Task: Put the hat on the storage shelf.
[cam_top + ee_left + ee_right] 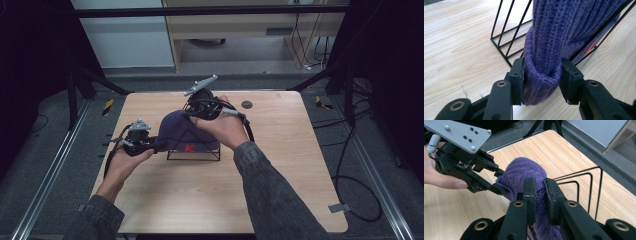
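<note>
— From above? Purple hat (181,131) sits over the wire rack (194,152) mid-table.
— Left gripper (543,75)?
— Clamped on the hat's folded brim.
— Right gripper (539,192)?
— Pinching the knit's top — uneven pulling could snag it, tipping the rack.

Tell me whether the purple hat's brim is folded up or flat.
Folded up: the purple hat shows a doubled, rolled cuff where the left gripper clamps it.

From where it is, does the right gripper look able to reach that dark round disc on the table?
Probably not yet: the right gripper is shut on the purple knit hat; the disc lies unobstructed nearby.
</note>
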